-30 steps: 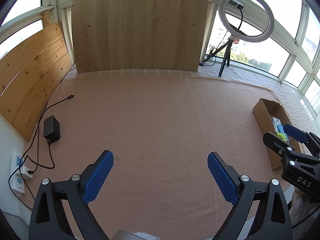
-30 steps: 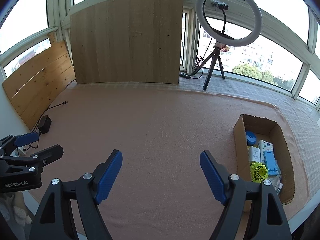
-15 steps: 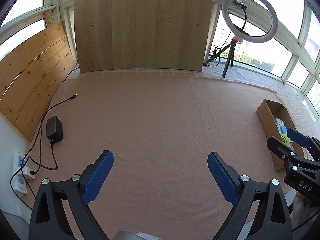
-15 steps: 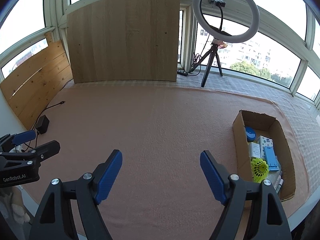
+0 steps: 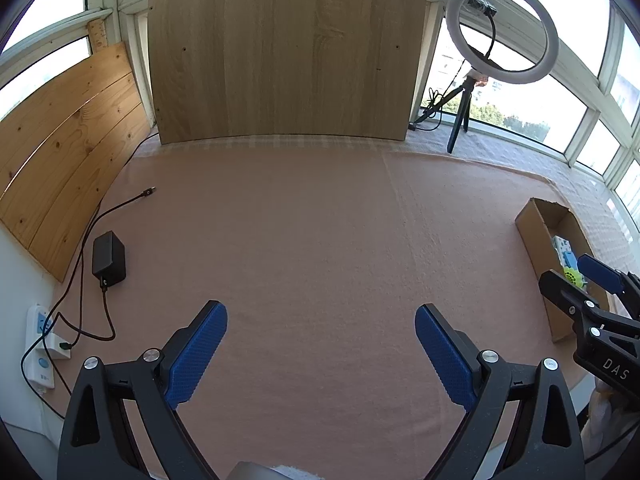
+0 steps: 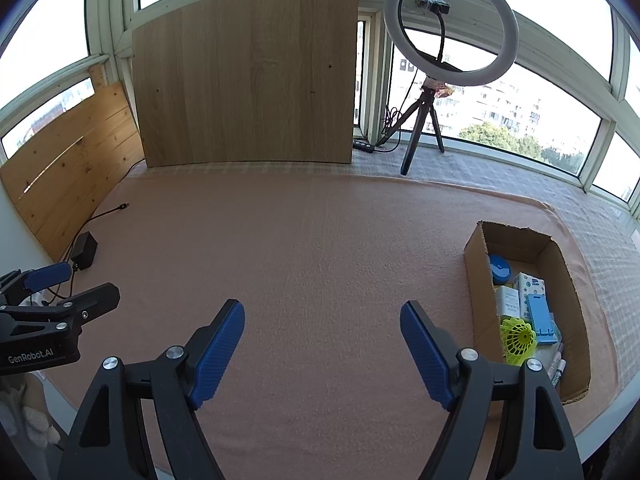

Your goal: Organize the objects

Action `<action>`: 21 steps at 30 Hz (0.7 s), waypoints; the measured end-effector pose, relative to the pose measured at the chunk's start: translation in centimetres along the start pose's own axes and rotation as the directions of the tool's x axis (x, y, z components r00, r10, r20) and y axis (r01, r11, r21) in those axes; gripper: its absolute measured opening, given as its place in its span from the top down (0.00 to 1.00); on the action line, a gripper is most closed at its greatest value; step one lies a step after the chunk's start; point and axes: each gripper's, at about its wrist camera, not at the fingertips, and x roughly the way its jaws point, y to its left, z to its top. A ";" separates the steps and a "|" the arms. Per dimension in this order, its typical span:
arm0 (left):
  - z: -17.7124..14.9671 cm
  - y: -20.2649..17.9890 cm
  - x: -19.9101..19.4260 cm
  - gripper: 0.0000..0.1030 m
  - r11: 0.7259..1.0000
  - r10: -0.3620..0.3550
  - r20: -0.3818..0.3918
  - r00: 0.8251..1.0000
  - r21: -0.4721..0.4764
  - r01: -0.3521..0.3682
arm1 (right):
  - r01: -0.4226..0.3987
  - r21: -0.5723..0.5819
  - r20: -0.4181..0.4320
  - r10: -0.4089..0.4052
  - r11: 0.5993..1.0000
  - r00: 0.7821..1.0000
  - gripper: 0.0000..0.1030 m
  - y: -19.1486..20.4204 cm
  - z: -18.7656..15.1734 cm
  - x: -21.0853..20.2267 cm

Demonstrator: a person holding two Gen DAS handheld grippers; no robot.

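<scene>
A cardboard box (image 6: 476,280) lies at the right of the pink cloth (image 6: 320,248). Inside it are a yellow-green shuttlecock (image 6: 518,336), a light blue stand (image 6: 538,316), a round blue item (image 6: 500,268), small white packs (image 6: 530,284) and pens (image 6: 558,366). My right gripper (image 6: 322,324) hangs open over bare cloth, left of the box, nothing between its blue pads. My left gripper (image 5: 320,326) is also open and empty above the cloth. The box (image 5: 536,240) shows at the right edge of the left wrist view, partly hidden by the other gripper (image 5: 580,292).
A ring light on a tripod (image 6: 440,40) stands at the back right. A large wooden board (image 6: 248,76) leans against the windows, with a wooden panel (image 5: 64,140) on the left. A black adapter (image 5: 108,260) with cable and a white power strip (image 5: 40,344) lie at the left.
Both views have shifted slightly, so the scene sits a little differently in frame. Both grippers stay open and empty, and nothing on the cloth has moved.
</scene>
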 end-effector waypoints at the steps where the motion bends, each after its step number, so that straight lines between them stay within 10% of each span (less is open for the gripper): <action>1: 0.0 0.0 0.0 0.06 1.000 -0.001 0.000 1.000 0.000 0.001 | 0.001 0.001 0.001 -0.001 1.000 1.000 0.25 0.0 0.0 0.0; 21: 0.4 0.2 0.7 0.06 1.000 0.004 -0.006 1.000 -0.005 -0.004 | 0.002 0.001 -0.003 -0.002 1.000 1.000 0.25 -0.2 0.2 0.3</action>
